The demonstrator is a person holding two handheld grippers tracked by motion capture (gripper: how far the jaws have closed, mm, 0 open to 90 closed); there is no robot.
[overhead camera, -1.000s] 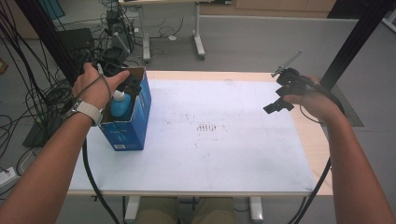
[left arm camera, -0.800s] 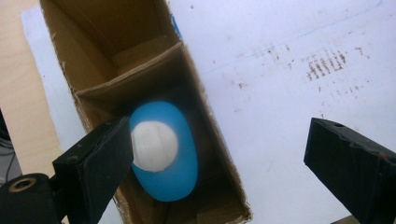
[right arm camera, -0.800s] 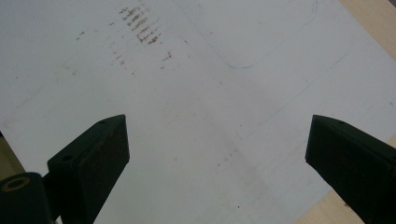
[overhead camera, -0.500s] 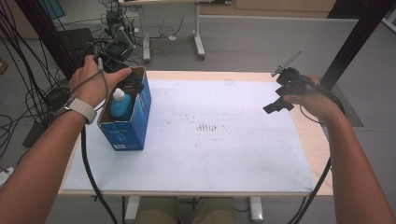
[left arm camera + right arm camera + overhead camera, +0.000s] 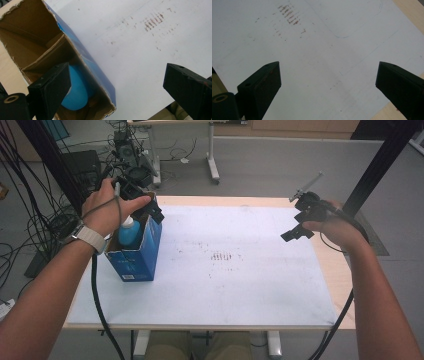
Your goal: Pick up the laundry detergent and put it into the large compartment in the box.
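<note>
The left gripper hung over the open top of the blue box at the left of the high view, near the counter's far left corner. Its jaws were spread wide and empty — in the left gripper view one jaw sat over the box's mouth and the other out over the white sheet, so they straddled the box's near wall rather than anything inside. The blue bottle stood upright in the box with its white cap up, tucked in the near compartment behind a cardboard divider; standing that way, it offered its neck to a grasp from above. The torn rim of the box was open, so nothing barred the way in.

The right gripper was held well apart at the right of the high view, above the sheet's far right part, jaws likewise spread with nothing between them — only the stained sheet below in its own view. It seemed parked out of the way, leaving the box to the left hand. By my judgement the bottle was the thing in hand, and the jaws were open in readiness rather than in a grip.
</note>
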